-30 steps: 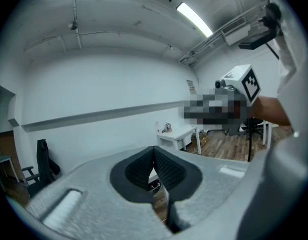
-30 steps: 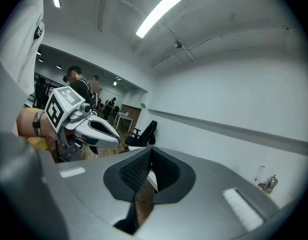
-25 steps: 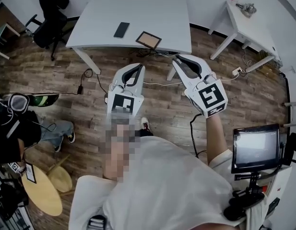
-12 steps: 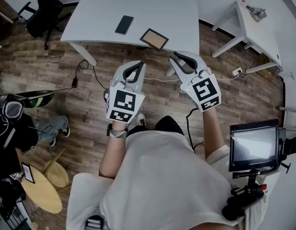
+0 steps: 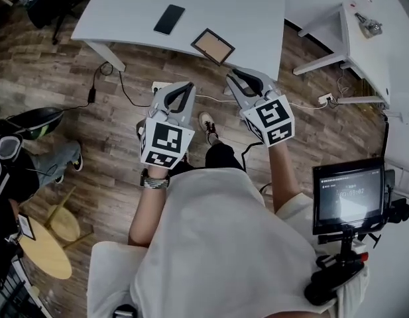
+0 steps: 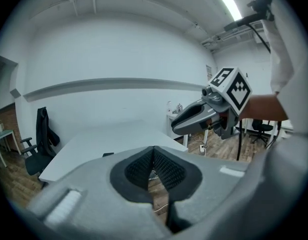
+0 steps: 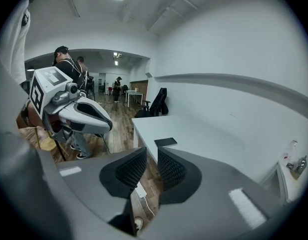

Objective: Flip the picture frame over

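The picture frame (image 5: pixel 213 46), dark-rimmed with a tan face, lies flat near the front edge of the white table (image 5: pixel 224 5). Both grippers hover over the wooden floor just short of that edge. My left gripper (image 5: pixel 181 89) is shut, its pads meeting at the tips (image 6: pixel 154 151) with nothing between them. My right gripper (image 5: pixel 234 78) is the nearer to the frame. Its jaws have just been opening and stand a narrow gap apart (image 7: pixel 152 151), with nothing between them. The frame is hidden behind the jaws in both gripper views.
A black phone (image 5: pixel 170 19) lies on the table left of the frame. A second white table (image 5: pixel 353 38) stands at the right, with a monitor (image 5: pixel 349 194) on a stand below it. Cables and a power strip (image 5: pixel 158 85) lie on the floor. A round wooden stool (image 5: pixel 48 257) is at the lower left.
The table and frame have come closer to the gripper tips as both grippers moved forward and down. The right jaws look slightly wider apart.
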A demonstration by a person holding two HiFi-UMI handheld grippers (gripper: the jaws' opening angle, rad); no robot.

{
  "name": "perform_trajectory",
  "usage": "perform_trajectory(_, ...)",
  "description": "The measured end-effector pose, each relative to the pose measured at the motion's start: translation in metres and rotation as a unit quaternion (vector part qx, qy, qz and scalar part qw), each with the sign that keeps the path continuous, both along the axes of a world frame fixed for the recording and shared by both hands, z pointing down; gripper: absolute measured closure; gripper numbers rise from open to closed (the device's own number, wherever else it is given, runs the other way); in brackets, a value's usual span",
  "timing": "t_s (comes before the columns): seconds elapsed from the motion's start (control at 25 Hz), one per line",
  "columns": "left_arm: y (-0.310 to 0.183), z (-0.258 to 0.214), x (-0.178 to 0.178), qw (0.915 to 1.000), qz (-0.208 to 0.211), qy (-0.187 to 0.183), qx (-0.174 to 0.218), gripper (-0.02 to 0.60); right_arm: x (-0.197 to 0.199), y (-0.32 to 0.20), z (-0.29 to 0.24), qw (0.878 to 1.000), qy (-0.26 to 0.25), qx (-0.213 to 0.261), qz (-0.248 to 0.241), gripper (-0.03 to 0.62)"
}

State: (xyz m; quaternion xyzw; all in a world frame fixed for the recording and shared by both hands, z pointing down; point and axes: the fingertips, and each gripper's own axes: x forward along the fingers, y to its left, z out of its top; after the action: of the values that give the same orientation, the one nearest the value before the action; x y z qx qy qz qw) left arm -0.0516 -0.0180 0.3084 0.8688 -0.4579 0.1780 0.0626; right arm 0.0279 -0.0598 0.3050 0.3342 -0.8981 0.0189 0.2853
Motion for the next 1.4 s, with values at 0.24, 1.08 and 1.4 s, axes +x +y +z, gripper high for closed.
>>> perform_trajectory(0.24,-0.071,0.035,0.027,0.9971,-0.068,0.006,-0.034,0.580,0.035,-0.068,0.044,0.999,-0.008,-0.046,-0.004,0.522)
perform_trajectory(1.08,-0.108,0.165,0.050,0.9603,-0.230,0.055,-0.149,0.580,0.059,-0.131,0.207,0.966,0.181,-0.057,-0.175,0.463)
perform_trajectory(1.4,-0.099,0.251,0.021,0.9388,-0.279,0.096,-0.178,0.580,0.022,-0.136,0.298,0.933,0.263,-0.007,-0.246,0.406)
